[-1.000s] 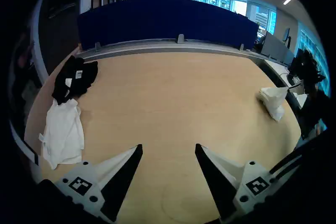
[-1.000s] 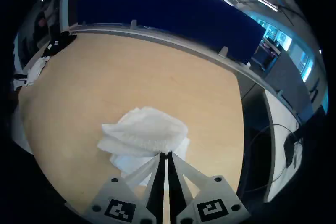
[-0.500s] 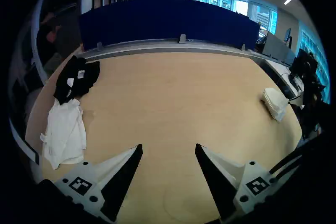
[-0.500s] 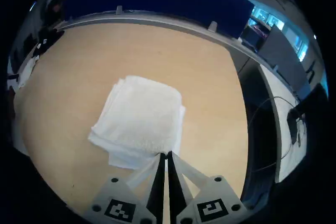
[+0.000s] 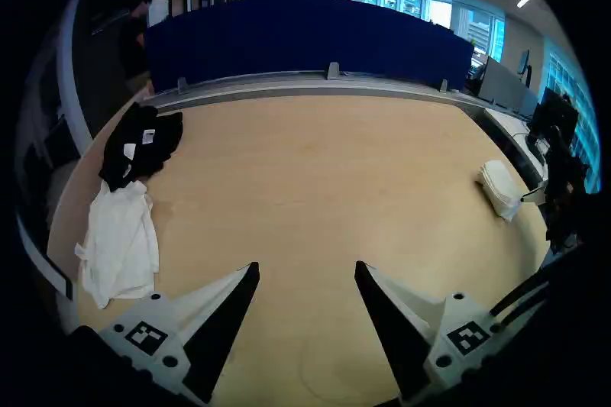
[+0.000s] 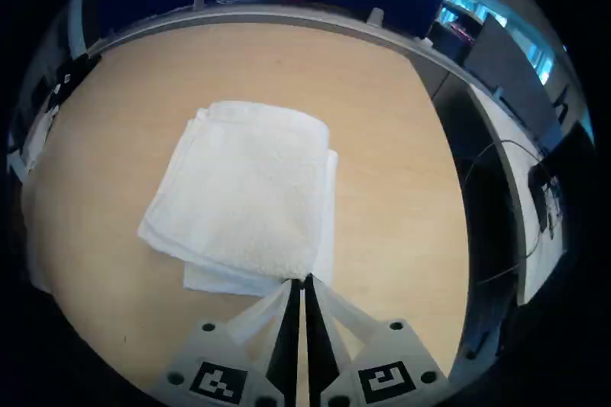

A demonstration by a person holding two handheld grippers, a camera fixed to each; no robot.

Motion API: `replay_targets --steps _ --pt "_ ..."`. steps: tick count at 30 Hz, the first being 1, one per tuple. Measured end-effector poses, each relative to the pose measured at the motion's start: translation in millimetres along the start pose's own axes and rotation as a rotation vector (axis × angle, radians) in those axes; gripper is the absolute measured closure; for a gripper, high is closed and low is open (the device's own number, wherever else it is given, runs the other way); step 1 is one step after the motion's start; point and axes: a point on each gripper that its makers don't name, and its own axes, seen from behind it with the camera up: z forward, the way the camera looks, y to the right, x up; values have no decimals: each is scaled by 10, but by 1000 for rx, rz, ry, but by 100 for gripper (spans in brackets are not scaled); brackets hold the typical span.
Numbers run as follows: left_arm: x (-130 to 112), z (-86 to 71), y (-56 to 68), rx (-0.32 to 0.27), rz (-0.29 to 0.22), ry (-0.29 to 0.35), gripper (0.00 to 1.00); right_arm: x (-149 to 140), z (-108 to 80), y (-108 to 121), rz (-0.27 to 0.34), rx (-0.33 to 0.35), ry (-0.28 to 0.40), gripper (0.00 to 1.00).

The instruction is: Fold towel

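Observation:
A white towel (image 6: 248, 193) lies folded into a thick rectangle on the wooden table (image 6: 397, 140), flat, with its layers showing along the near edge. My right gripper (image 6: 303, 282) is shut, its fingertips pinching the towel's near corner. In the left gripper view the same towel (image 5: 500, 187) is a small white stack at the table's far right edge. My left gripper (image 5: 305, 269) hovers open over bare wood near the front of the table (image 5: 305, 170), with nothing between its fingers.
A black garment (image 5: 141, 143) and a white garment (image 5: 118, 243) lie at the table's left side. A blue partition (image 5: 305, 37) runs along the back edge. A person (image 5: 137, 33) stands at the back left. Cables and a gap lie past the right edge (image 6: 489, 201).
The towel has gone from hanging bunched at my right gripper to lying flat and folded on the table, and the right gripper has come lower. My left gripper has stayed put.

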Motion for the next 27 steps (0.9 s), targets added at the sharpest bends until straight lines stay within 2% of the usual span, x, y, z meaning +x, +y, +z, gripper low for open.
replay_targets --steps 8,19,21,26,27 --pt "20 -22 -31 8 1 3 7 -2 -1 -9 -1 -14 12 93" --pt "56 -25 -26 6 -2 11 7 3 -119 24 -1 -38 50 75" --pt "62 -25 -24 5 -2 12 7 13 -143 9 3 -35 60 67" --pt "73 -30 -32 3 -3 17 7 55 -192 -39 17 -33 85 34" --pt "73 -31 -34 3 -4 18 7 66 -200 -52 20 -32 91 30"
